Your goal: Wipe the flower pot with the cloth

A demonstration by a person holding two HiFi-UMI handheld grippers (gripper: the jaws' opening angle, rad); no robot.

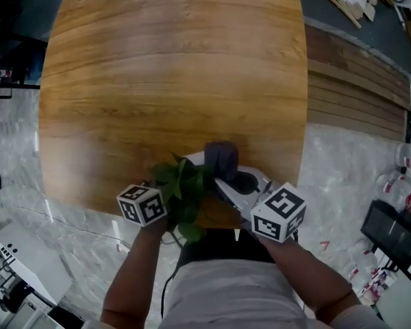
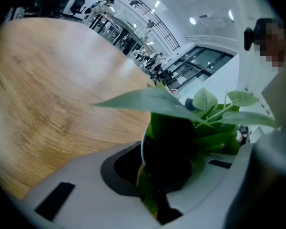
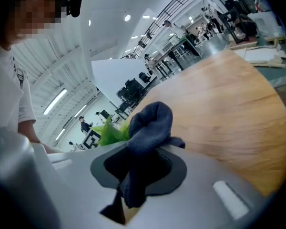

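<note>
A small flower pot (image 2: 168, 162) with a white rim and green leaves (image 1: 185, 187) sits at the near edge of the wooden table (image 1: 171, 67). My left gripper (image 2: 164, 175) is shut on the pot, and the leaves spread over its jaws. In the head view the leaves hide most of the pot and the left gripper (image 1: 161, 201) reaches in from the left. A dark blue cloth (image 3: 145, 128) is bunched between the jaws of my right gripper (image 3: 133, 175), which is shut on it. The cloth (image 1: 221, 157) hangs just right of the plant, touching or very near it.
The round wooden table stretches far ahead of the plant. Stacked wooden planks (image 1: 356, 88) lie on the floor to the right. A black device (image 1: 397, 238) and some clutter sit at the far right on the marbled floor (image 1: 335, 177).
</note>
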